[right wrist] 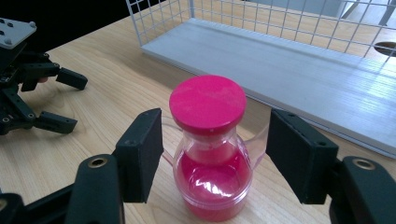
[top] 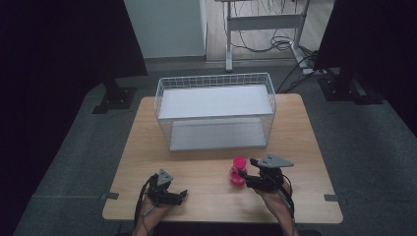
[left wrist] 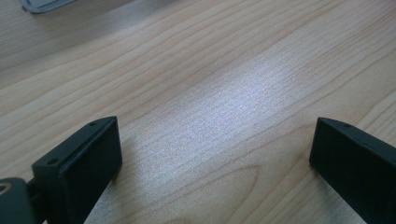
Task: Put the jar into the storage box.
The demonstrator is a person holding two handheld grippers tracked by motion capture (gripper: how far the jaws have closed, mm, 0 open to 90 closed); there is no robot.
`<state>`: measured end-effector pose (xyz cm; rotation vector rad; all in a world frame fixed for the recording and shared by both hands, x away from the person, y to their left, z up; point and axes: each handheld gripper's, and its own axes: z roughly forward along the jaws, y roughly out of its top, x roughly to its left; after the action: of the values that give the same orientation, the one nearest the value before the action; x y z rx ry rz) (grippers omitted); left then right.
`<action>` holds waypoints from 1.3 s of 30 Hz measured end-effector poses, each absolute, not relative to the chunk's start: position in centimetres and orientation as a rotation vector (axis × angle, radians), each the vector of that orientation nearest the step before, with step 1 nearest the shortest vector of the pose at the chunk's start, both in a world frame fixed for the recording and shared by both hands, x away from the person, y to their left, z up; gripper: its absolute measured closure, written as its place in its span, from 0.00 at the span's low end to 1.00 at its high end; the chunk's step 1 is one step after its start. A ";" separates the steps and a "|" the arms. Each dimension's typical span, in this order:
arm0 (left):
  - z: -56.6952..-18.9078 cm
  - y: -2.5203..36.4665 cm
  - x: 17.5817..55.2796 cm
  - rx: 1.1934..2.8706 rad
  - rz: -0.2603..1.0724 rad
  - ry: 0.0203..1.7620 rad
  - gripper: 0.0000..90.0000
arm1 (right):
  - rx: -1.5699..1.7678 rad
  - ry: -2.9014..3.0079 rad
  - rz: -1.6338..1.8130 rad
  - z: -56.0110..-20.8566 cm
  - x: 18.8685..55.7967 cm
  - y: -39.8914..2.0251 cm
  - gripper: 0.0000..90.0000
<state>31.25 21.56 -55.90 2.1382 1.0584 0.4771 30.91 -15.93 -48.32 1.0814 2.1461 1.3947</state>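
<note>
Jaws of the right gripper (right wrist: 210, 154) gape around a glossy pink flask (right wrist: 211, 154); left gripper (left wrist: 215, 158) spread over grained wood.

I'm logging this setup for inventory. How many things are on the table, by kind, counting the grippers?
Pink jug: 1
White wire rack: 1
Grippers, left and right: 2
Total: 4
</note>
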 end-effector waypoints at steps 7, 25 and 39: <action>-55.9 21.5 31.2 2.136 0.477 1.059 0.02 | 1.045 2.175 1.396 -48.1 31.6 -15.5 0.44; -55.9 21.5 31.2 2.134 0.476 1.060 0.02 | 1.046 2.199 1.413 -48.0 32.9 -15.0 0.53; -55.9 21.5 31.2 2.136 0.476 1.059 0.02 | 1.057 2.156 1.416 -47.5 33.4 -15.0 0.53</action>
<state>31.25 21.55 -55.90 2.1363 1.0589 0.4760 33.36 -15.04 -47.53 1.0569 2.1561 1.4162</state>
